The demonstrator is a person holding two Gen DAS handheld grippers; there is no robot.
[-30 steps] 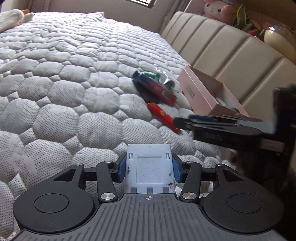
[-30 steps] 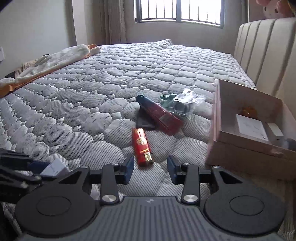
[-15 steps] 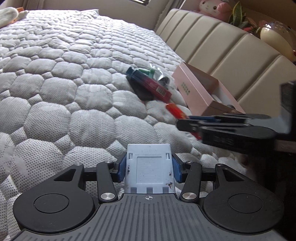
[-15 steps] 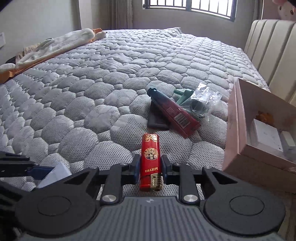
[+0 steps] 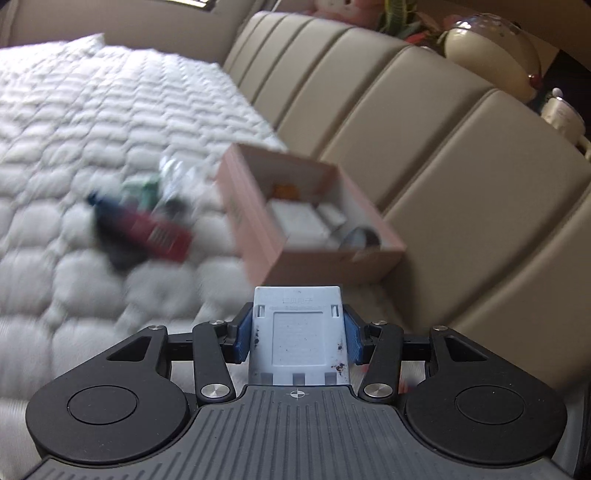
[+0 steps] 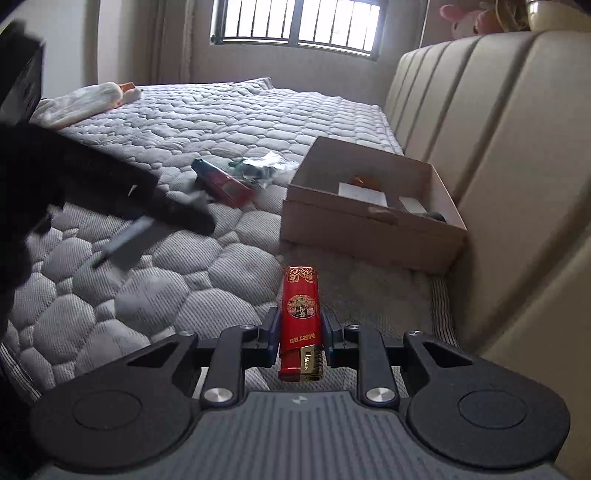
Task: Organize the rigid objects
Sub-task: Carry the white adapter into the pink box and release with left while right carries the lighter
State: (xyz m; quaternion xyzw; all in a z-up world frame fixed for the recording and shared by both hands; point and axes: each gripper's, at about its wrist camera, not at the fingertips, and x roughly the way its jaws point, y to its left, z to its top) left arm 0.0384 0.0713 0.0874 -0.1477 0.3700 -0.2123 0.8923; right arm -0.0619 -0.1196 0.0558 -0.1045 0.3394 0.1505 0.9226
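Note:
My left gripper (image 5: pixel 298 334) is shut on a flat pale grey plastic piece (image 5: pixel 298 332) and holds it above the bed, in front of the open pink box (image 5: pixel 255 221). My right gripper (image 6: pixel 300 334) is shut on a red lighter (image 6: pixel 300 314), lifted off the quilt, short of the same box (image 6: pixel 351 225). The box holds white items and an orange one. A dark red box (image 6: pixel 221 181) and a clear bag with green parts (image 6: pixel 258 166) lie on the quilt left of the pink box. The left gripper also shows blurred in the right wrist view (image 6: pixel 122 240).
The bed has a grey quilted cover (image 6: pixel 207 122). A beige padded headboard (image 6: pixel 498 147) stands right behind the pink box. A white cloth (image 6: pixel 85 101) lies at the bed's far left. A window with bars (image 6: pixel 295 26) is at the back.
My right gripper closed on the red lighter and lifted it off the quilt. My left gripper, still holding the grey piece, swung right towards the pink box.

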